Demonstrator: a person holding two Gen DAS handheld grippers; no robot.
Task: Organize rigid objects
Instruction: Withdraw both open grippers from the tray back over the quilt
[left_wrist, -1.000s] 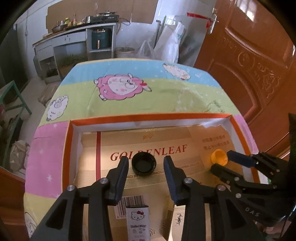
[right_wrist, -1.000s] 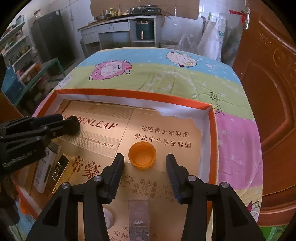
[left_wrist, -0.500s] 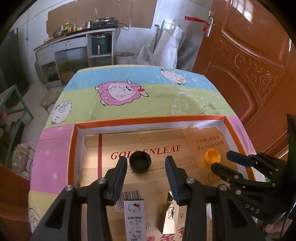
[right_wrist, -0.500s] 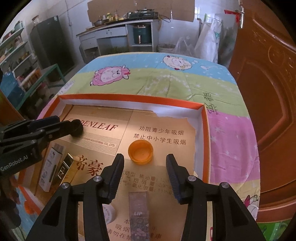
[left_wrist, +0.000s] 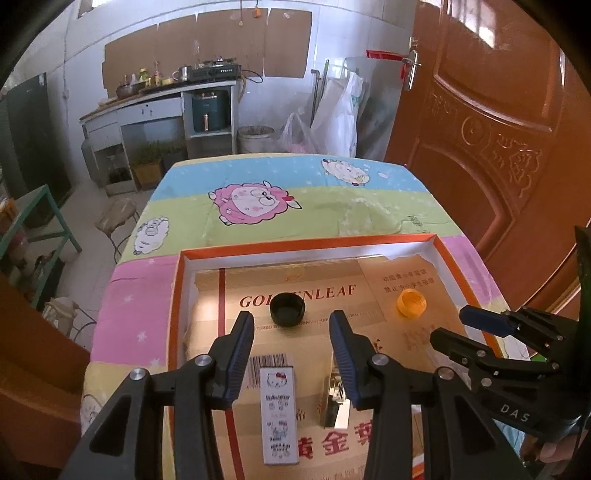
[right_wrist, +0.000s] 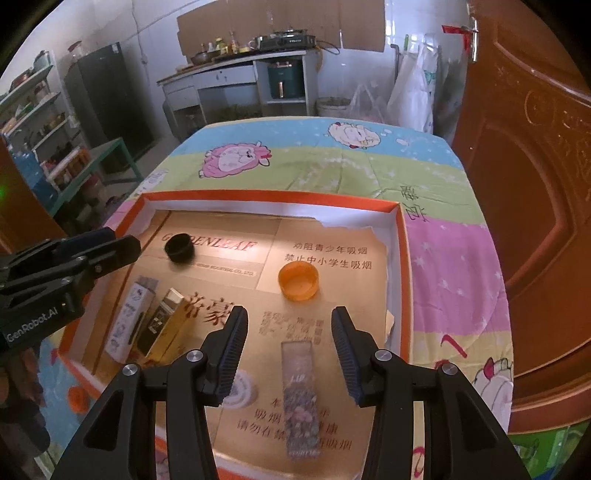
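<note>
Two hand-held grippers above a shallow orange-rimmed tray lined with printed cardboard, on a cartoon-print tablecloth. The black cap lies in the tray's far left part; the orange cap lies well apart, toward the far right. Both look light, stiff and smooth-walled, best pinched across the rim. The left gripper tilts steeply down, jaws parted and empty, the black cap just beyond its tips. The right gripper tilts likewise, jaws apart, holding nothing, the orange cap ahead of it. Small boxes, among them a white printed box, lie nearer.
</note>
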